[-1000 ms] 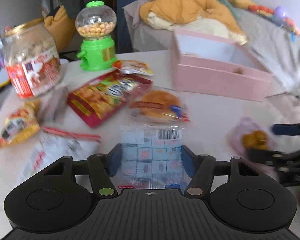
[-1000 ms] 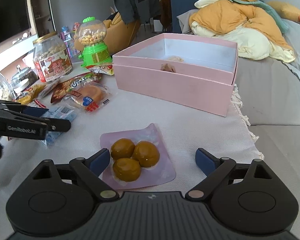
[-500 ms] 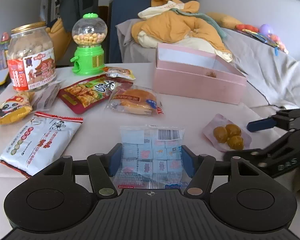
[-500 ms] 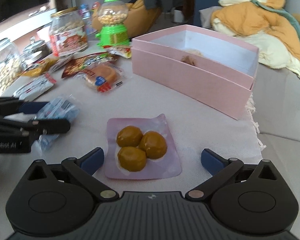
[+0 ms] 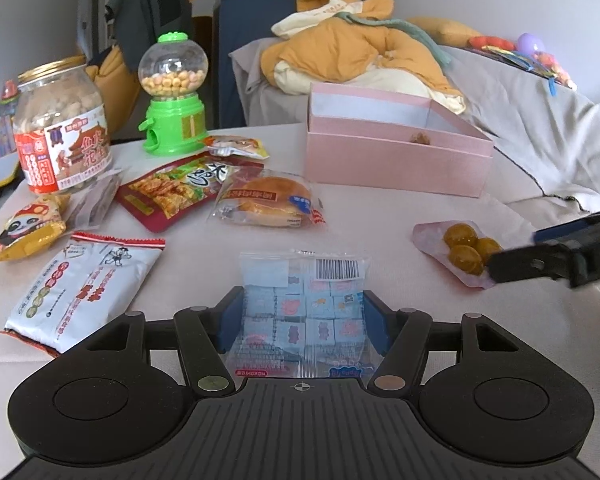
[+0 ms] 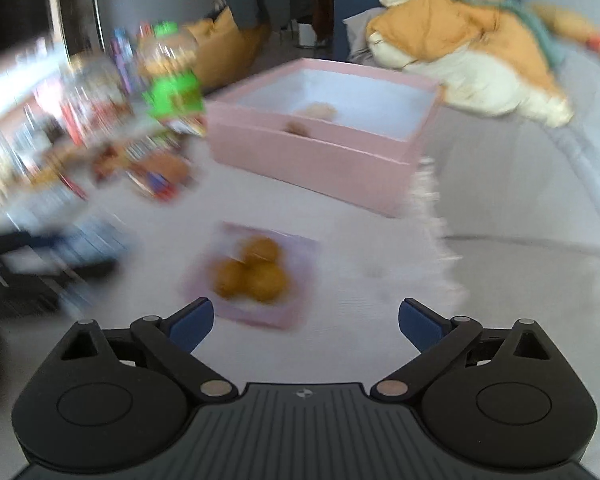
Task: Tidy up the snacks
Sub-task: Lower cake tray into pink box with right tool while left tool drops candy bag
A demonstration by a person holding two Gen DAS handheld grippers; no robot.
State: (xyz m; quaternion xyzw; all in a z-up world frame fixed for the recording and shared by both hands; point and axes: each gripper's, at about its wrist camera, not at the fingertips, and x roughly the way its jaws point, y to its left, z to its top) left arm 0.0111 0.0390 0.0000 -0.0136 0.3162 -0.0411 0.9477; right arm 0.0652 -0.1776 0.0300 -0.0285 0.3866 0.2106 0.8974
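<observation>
My left gripper [image 5: 302, 318] is shut on a clear blue packet of small candies [image 5: 302, 304], held just above the table. A pink box [image 5: 396, 152] stands open at the back right with a small snack inside. A pink packet of three brown balls [image 5: 460, 250] lies to the right; it also shows in the right wrist view [image 6: 252, 274], blurred. My right gripper [image 6: 305, 320] is open and empty, just behind that packet. The pink box [image 6: 320, 152] lies beyond it.
On the table [image 5: 360, 216] lie a bun packet [image 5: 268, 202], a red snack bag [image 5: 176, 190], a white bag [image 5: 82, 288], a yellow panda bag [image 5: 24, 230], a big jar [image 5: 62, 128] and a green gumball machine [image 5: 172, 96]. A couch with an orange jacket [image 5: 360, 56] lies behind.
The left gripper keeps the candy packet and has tilted to a more level view. The right gripper has drawn back a little from the ball packet and is moving fast, blurring its view.
</observation>
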